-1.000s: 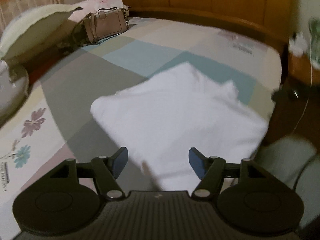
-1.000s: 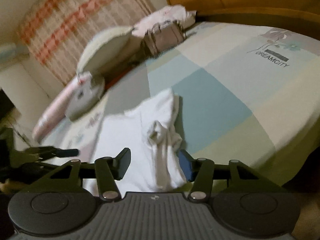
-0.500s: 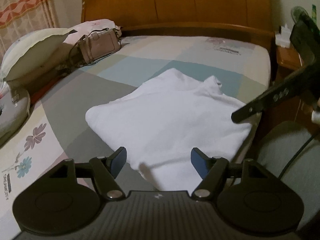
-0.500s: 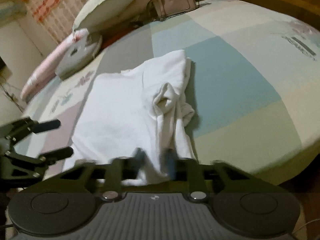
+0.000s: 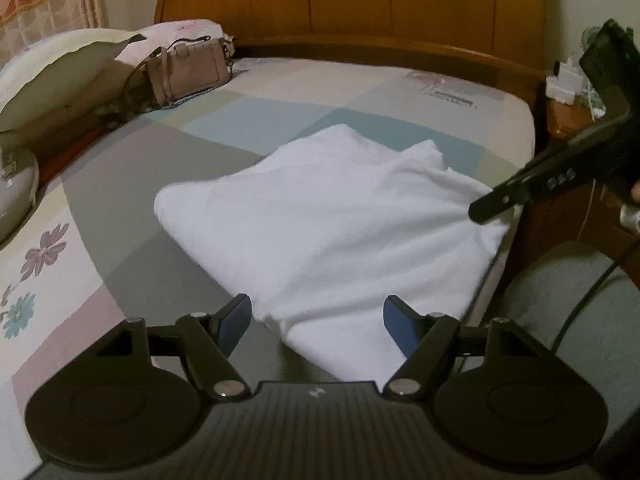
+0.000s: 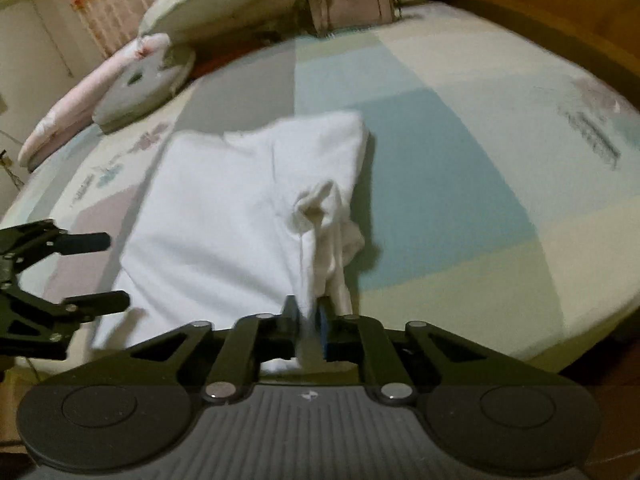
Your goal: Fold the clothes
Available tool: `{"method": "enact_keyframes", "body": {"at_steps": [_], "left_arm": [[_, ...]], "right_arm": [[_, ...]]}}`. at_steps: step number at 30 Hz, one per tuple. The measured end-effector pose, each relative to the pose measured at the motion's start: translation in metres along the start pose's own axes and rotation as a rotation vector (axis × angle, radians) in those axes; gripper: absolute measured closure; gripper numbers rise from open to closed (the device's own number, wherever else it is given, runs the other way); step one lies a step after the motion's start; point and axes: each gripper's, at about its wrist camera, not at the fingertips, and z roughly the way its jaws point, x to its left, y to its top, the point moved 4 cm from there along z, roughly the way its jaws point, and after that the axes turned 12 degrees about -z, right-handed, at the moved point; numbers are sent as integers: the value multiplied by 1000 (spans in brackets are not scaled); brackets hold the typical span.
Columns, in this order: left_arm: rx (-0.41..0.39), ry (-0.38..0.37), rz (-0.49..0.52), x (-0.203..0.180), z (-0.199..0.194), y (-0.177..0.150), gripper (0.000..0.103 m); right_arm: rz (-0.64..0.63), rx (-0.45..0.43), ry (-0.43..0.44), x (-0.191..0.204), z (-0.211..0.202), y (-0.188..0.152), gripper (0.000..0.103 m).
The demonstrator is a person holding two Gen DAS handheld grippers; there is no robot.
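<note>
Near the bed's [image 5: 256, 120] front edge lies the white shirt [image 5: 340, 216], my right tongs [image 6: 308, 314] pinching its bunched corner, my left tongs [image 5: 316, 320] spread wide above its other corner, ready to pinch next.

The near hem of the white garment [image 6: 224, 216] was hidden behind the right tool [image 6: 307, 316], and its pinched fold was blurred. The bedsheet lettering [image 6: 592, 140] was smeared beyond reading.
</note>
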Motion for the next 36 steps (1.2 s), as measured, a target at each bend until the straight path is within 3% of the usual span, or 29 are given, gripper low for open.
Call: {"method": "enact_keyframes", "body": {"at_steps": [2, 4, 8, 12, 17, 20, 23, 28, 35, 36], "left_arm": [[-21, -11, 15, 5, 2, 7, 29], [-42, -21, 31, 9, 4, 14, 33], [-59, -71, 91, 11, 17, 28, 54], [-39, -64, 115, 17, 46, 42, 54], [7, -155, -23, 32, 90, 56, 52], [1, -163, -45, 28, 102, 66, 52], [-17, -154, -22, 22, 92, 69, 53], [-58, -134, -29, 26, 60, 60, 51], [-62, -124, -61, 35, 54, 56, 51], [-61, -124, -62, 36, 55, 56, 51]], "right_arm": [[-4, -38, -2, -3, -12, 11, 81], [17, -69, 2, -11, -18, 22, 67], [75, -101, -22, -29, -12, 42, 67], [84, -115, -13, -28, 2, 55, 67], [84, -98, -10, -29, 20, 63, 67], [80, -80, -10, -33, 29, 67, 67], [48, -76, -20, -35, 36, 81, 66], [-66, -71, -49, -38, 59, 115, 54], [-176, 12, -62, -38, 119, 143, 53], [-185, 31, -58, -37, 124, 141, 60]]}}
